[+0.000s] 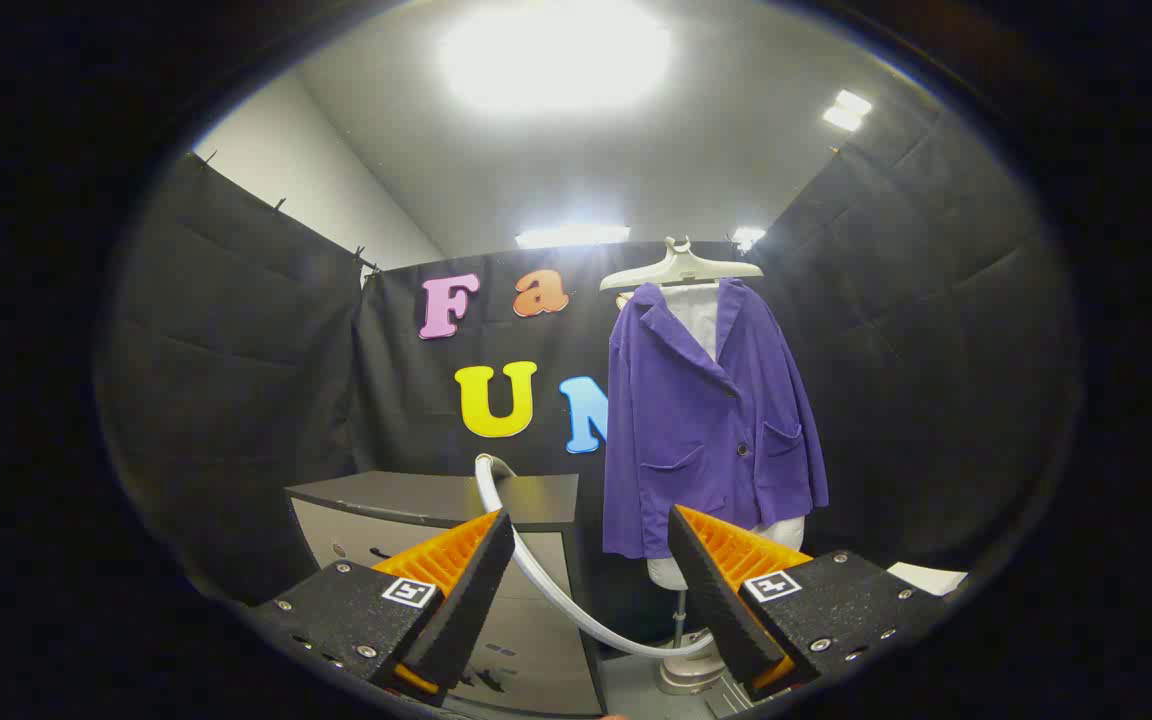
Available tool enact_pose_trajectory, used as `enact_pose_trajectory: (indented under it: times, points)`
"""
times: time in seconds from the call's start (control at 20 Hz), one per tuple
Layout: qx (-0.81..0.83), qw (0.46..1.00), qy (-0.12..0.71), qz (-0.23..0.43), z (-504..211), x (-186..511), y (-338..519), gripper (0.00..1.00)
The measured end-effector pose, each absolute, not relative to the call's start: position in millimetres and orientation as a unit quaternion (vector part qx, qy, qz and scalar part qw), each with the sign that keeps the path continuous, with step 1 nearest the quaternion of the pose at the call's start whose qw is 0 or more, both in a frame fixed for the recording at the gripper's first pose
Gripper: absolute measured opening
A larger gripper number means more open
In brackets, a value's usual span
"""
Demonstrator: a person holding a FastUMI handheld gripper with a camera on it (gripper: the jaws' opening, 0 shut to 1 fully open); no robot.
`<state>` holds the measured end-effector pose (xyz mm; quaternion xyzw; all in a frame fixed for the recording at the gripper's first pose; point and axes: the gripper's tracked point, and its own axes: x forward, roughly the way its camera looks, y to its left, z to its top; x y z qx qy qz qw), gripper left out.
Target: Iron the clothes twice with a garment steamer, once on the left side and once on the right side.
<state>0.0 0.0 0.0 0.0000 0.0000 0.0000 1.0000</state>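
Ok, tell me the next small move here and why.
Probably lower the tool toward the curved white steamer hose to find the steamer head. Its fingers stand open, holding nothing, and the purple button-front jacket hangs untouched beyond them on a pale hanger.

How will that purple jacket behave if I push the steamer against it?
The purple jacket hangs loose from a hanger, so it will likely give and swing. It looks like soft cloth, probably floppy. The hand-held gripper is open, well short of it.

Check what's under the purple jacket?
Under the purple jacket: a white mannequin torso at the collar and hem, on a stand. The rest is covered. Open tongs hold nothing.
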Motion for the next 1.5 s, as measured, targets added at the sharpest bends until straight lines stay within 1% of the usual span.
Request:
enact_pose_trajectory:
  times: [0.35,1.1,1.35,1.5]
  points:
    - [-0.01,1.0,0.002,0.004,-1,-2,14,0.95]
    - [-0.007,1.0,0.012,-0.003,-1,-9,9,0.95]
    - [0.001,1.0,0.012,-0.007,8,-11,5,0.95]
    - [0.001,1.0,0.005,-0.003,26,-5,8,0.95]
